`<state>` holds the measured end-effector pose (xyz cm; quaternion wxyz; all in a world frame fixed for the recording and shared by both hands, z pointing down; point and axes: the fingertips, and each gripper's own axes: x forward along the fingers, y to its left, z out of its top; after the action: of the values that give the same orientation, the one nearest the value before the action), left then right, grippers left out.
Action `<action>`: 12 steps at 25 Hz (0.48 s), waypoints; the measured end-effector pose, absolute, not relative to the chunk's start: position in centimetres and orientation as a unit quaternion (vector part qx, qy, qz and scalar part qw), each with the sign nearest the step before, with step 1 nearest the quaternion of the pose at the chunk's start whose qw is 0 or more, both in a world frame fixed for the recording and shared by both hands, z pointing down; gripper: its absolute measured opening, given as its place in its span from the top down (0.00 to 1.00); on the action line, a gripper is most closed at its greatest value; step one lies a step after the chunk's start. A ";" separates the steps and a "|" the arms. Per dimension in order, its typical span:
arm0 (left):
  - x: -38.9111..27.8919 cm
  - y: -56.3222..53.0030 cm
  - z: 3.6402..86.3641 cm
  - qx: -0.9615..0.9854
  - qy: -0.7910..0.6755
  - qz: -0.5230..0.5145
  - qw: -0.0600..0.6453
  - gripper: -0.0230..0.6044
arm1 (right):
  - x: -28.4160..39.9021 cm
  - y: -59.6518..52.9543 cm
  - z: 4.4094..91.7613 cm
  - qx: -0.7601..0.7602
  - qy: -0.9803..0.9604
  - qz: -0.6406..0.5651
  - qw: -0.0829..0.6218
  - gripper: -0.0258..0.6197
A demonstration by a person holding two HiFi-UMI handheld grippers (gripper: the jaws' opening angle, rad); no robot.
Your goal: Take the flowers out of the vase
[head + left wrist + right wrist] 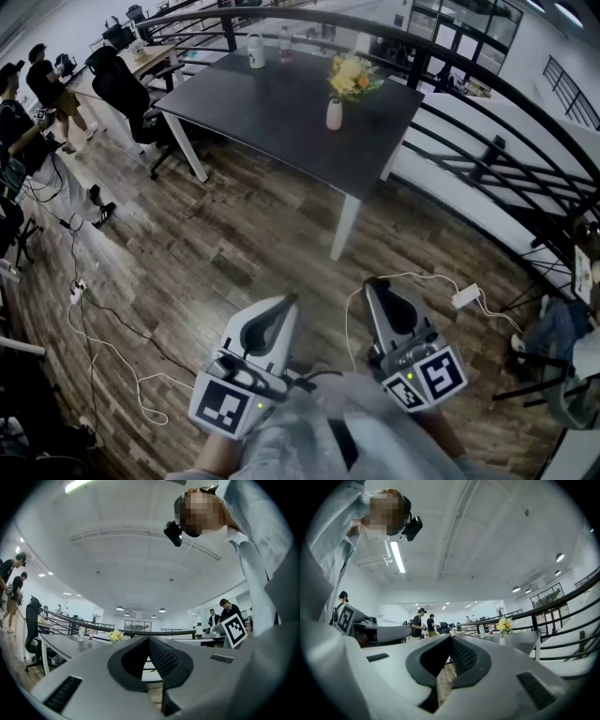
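- Seeing flowers point(353, 77) upright in the white vase point(334, 114), stems vertical, blooms up, on the dark table point(281, 103).
- Holding left gripper point(287, 301) and right gripper point(375, 284) pressed together, empty, well apart from it.

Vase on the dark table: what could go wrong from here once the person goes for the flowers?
1. The vase is small and narrow under a wide bunch of flowers; pulling them could tip or drag it unless one gripper steadies it.
2. A white cable lies looped on the floor between the person and the table: a trip hazard.
3. Left gripper and right gripper are both shut; they must open before reaching the flowers.
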<state>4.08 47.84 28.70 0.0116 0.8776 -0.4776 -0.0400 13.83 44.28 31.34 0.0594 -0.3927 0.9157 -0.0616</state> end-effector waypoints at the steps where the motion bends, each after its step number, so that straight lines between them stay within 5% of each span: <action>1: 4.1 47.8 28.6 0.878 -0.478 -0.041 0.010 0.97 | 13.7 44.2 31.3 -0.392 0.916 -0.061 0.060 0.96; 12: 5.2 47.3 28.7 0.877 -0.480 -0.040 0.008 0.97 | 15.0 43.8 31.4 -0.389 0.916 -0.068 0.067 0.96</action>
<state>5.20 47.29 28.66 0.0081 0.8765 -0.4797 -0.0396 14.98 43.81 31.38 0.0673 -0.3889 0.9163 -0.0678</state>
